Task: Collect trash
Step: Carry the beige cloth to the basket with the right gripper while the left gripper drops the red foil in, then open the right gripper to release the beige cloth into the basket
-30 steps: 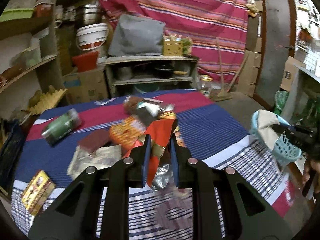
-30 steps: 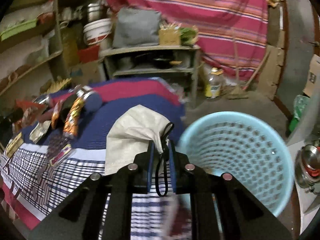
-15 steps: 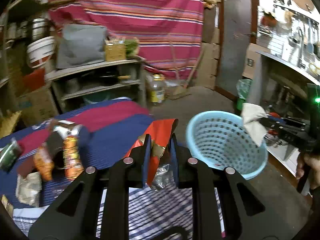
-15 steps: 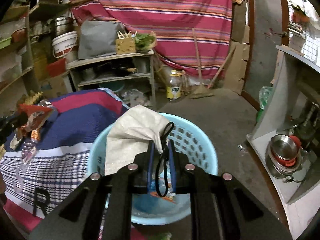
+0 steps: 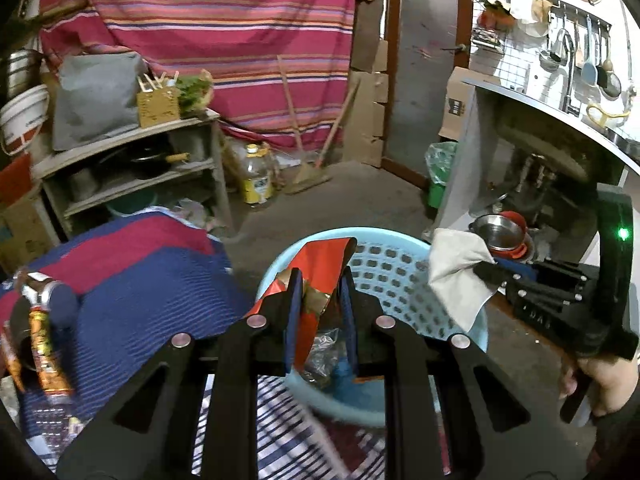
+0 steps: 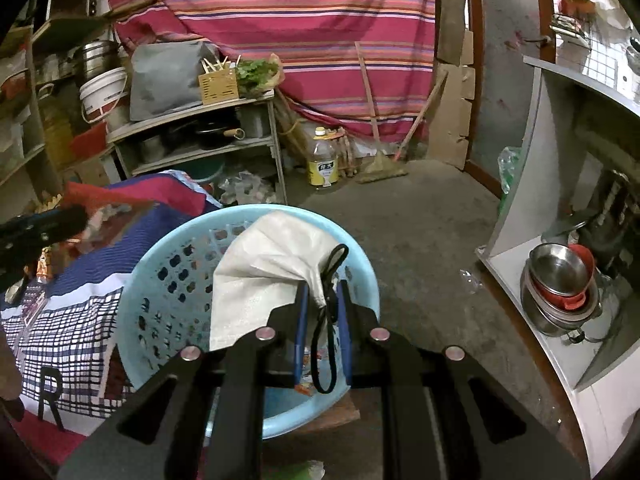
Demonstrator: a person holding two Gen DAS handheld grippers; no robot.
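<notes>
Since a second ago we are swinging both grippers away from the striped bed cover (image 5: 132,280), and now they are hanging over the light blue basket (image 5: 404,268). On the left, wrappers (image 5: 44,344) are lying on the cover. Our left gripper (image 5: 320,316) is pinching a red and gold wrapper (image 5: 324,264) above the basket's near rim. To the right, our right gripper (image 6: 323,320) is pressing its jaws on a white bag (image 6: 264,268) with a black cord (image 6: 326,344), above the basket's opening.
</notes>
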